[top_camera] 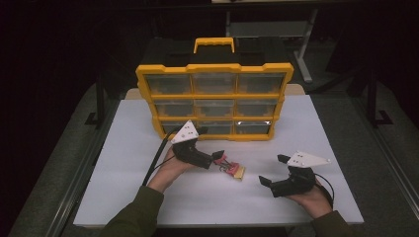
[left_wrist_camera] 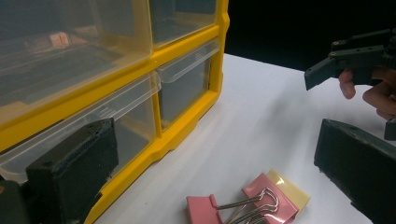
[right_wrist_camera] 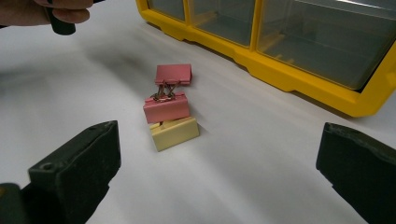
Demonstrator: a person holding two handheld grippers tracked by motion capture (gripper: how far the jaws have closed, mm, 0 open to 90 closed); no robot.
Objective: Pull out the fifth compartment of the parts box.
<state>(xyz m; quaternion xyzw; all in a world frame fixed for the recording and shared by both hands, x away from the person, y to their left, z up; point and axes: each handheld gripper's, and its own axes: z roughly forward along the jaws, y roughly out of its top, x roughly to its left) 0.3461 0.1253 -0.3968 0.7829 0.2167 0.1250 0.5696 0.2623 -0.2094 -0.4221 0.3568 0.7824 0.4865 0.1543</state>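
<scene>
Binder clips (top_camera: 230, 167) lie mid-surface (top_camera: 306, 128), at six o'clock from the yellow drawer organizer (top_camera: 214, 101). Left gripper (top_camera: 218, 157) beside them and right gripper (top_camera: 273, 171) both have fingers apart. The clips' count is unclear.

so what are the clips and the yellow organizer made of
Clips: pink and pale yellow bodies look like painted sheet metal, matte; the wire handles glint like bare steel. Organizer: yellow frame looks like moulded plastic, slightly glossy; its drawers are clear plastic, since you see through them.
</scene>
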